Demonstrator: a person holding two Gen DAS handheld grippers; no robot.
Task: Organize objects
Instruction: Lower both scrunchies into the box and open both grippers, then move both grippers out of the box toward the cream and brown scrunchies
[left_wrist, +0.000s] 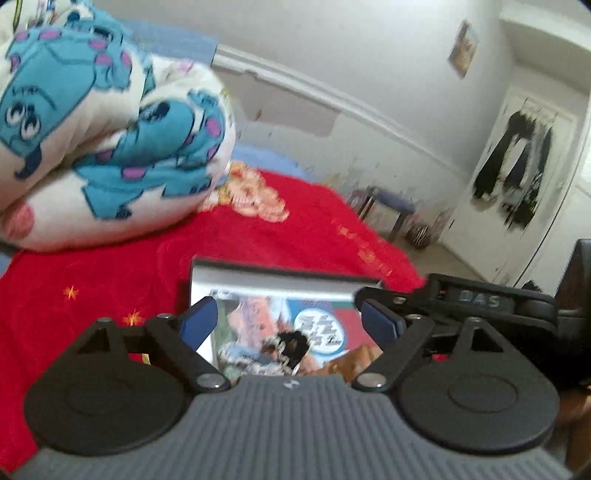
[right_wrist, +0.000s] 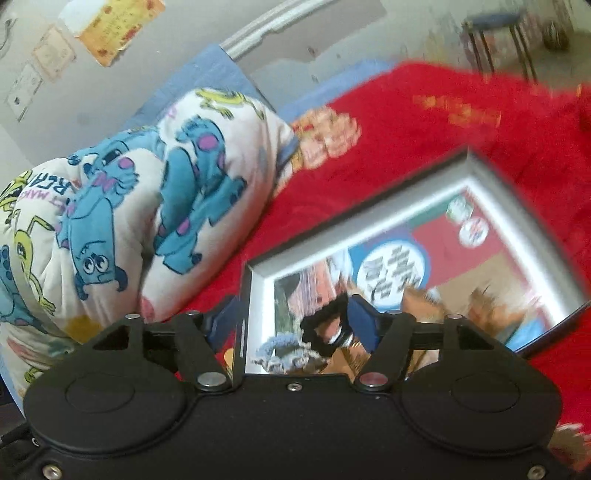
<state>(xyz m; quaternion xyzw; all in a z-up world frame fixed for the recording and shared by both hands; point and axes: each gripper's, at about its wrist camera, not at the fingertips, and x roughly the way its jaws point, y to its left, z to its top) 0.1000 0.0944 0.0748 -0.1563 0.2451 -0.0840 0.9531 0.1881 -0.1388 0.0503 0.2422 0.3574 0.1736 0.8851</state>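
A silver-framed picture (left_wrist: 273, 295) with a cartoon print lies over the red blanket (left_wrist: 92, 280). In the left wrist view my left gripper (left_wrist: 288, 319) is open, its blue pads (left_wrist: 201, 317) spread on either side of the frame's near part. The right gripper's arm (left_wrist: 461, 299) reaches the frame's right edge. In the right wrist view my right gripper (right_wrist: 295, 321) stands at the frame's (right_wrist: 424, 206) near left corner, one blue pad (right_wrist: 360, 321) over the picture, the other behind the frame's edge. Whether it pinches the frame is unclear.
A folded white blanket with blue monsters (left_wrist: 110, 122) (right_wrist: 140, 206) lies on the bed to the left. A blue stool (left_wrist: 391, 206) stands by the white wall. Dark clothes (left_wrist: 517, 162) hang on a door at right.
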